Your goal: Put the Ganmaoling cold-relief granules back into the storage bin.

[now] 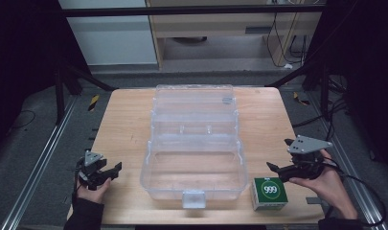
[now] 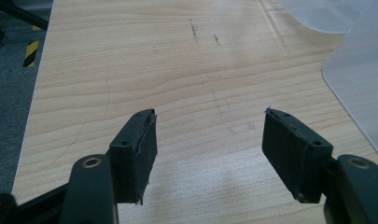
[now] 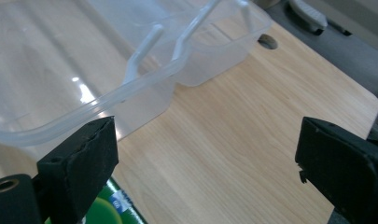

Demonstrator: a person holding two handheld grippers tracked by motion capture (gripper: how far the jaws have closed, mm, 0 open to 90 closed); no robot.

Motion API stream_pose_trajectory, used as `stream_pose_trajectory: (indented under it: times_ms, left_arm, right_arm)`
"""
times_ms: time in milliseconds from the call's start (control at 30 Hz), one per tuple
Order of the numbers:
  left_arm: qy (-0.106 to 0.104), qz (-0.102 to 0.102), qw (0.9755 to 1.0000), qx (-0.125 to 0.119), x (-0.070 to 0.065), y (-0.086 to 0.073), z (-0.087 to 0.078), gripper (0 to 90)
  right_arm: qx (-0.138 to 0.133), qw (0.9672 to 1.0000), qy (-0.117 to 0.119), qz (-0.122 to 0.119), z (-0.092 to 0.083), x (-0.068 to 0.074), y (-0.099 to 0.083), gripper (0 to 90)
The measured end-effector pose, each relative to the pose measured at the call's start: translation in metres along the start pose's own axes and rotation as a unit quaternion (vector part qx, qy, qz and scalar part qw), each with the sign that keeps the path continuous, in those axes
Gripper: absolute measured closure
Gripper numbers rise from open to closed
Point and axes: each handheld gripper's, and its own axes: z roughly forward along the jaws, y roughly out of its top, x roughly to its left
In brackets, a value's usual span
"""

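Observation:
A clear plastic box stands open and empty in the middle of the wooden table, its lid laid back behind it. A small green and white box marked 999 sits at the front right, just beside the clear box. My right gripper hovers just right of and above the green box, open, nothing between its pads. A corner of the green box peeks out below its left jaw. My left gripper rests at the front left, open over bare wood.
The clear box's rim runs close in front of the right gripper, and its edge lies right of the left gripper. Metal rails flank the table on both sides. Cables trail on the floor to the right.

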Motion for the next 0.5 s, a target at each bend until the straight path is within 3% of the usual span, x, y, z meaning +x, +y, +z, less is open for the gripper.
stream_pose_trajectory:
  times_ms: [167,500]
  left_arm:
    - [-0.001,0.000,1.0000,0.000,0.000,0.000,0.000,34.7]
    - [-0.004,0.004,1.0000,0.003,-0.001,0.000,0.001,34.7]
  right_arm:
    - [0.027,0.9988,0.025,-0.031,0.003,0.008,0.005,5.4]
    - [0.074,0.9918,0.071,-0.075,0.011,0.020,0.008,4.5]
